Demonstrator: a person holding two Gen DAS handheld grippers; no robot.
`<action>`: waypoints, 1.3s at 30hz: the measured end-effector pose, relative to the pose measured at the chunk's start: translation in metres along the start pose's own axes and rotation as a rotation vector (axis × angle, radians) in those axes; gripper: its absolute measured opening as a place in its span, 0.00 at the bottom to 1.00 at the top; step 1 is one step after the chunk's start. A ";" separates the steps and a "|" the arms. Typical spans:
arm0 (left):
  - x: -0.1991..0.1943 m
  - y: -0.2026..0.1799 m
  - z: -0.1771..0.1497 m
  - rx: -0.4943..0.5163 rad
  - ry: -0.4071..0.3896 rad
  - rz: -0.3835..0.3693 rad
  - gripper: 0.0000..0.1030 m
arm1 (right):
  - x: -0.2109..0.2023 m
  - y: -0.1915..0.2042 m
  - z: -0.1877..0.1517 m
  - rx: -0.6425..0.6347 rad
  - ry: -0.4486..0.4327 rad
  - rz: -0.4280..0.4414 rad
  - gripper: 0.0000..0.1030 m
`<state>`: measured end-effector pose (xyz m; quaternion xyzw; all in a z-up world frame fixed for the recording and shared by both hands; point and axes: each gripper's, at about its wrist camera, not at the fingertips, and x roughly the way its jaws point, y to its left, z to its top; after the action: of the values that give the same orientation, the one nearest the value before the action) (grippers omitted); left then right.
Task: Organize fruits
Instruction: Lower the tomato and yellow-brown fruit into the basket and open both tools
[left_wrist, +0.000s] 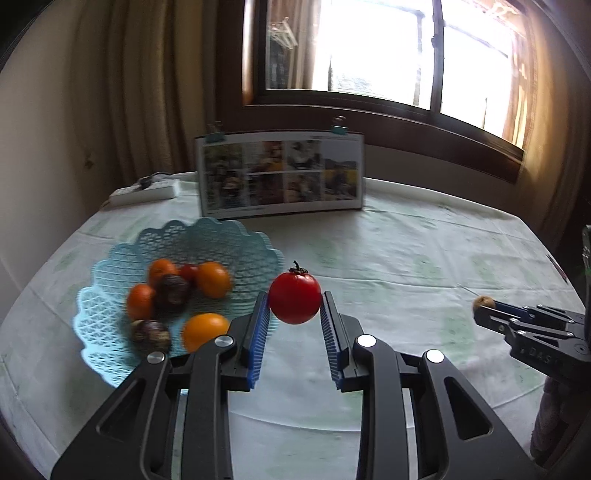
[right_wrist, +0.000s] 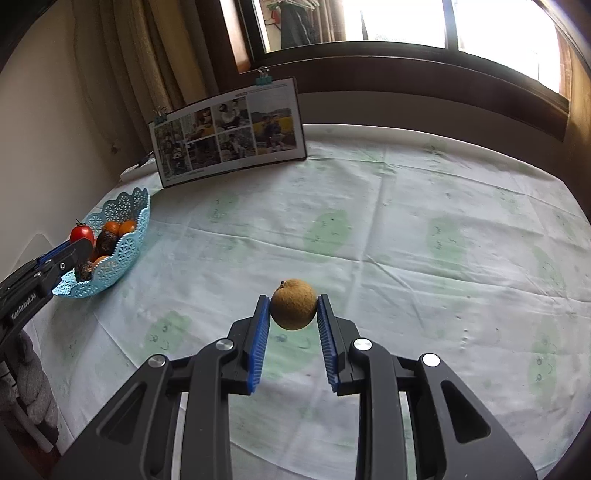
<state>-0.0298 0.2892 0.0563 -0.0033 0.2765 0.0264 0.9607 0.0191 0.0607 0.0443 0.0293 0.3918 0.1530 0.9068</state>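
Observation:
My left gripper is shut on a red cherry tomato with a dark stem, held above the table just right of the light blue lattice basket. Several orange and dark brown fruits lie in that basket. My right gripper is shut on a small round brown fruit, held over the middle of the tablecloth. In the left wrist view the right gripper shows at the right edge with the brown fruit. The right wrist view has the left gripper with the tomato beside the basket.
A clipped photo board stands at the table's far side below a window. A white power strip lies at the far left corner. The tablecloth is pale with faint green prints. Curtains hang on the left.

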 end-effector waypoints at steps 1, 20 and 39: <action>0.000 0.006 0.000 -0.007 -0.001 0.011 0.28 | 0.001 0.003 0.000 -0.003 0.001 0.003 0.26; -0.010 0.085 -0.018 -0.122 -0.003 0.113 0.74 | 0.013 0.115 0.042 -0.138 -0.050 0.154 0.26; -0.017 0.114 -0.029 -0.152 -0.001 0.192 0.80 | 0.053 0.186 0.059 -0.181 -0.013 0.248 0.26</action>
<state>-0.0653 0.4019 0.0414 -0.0499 0.2723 0.1391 0.9508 0.0481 0.2578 0.0802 -0.0033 0.3639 0.2982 0.8824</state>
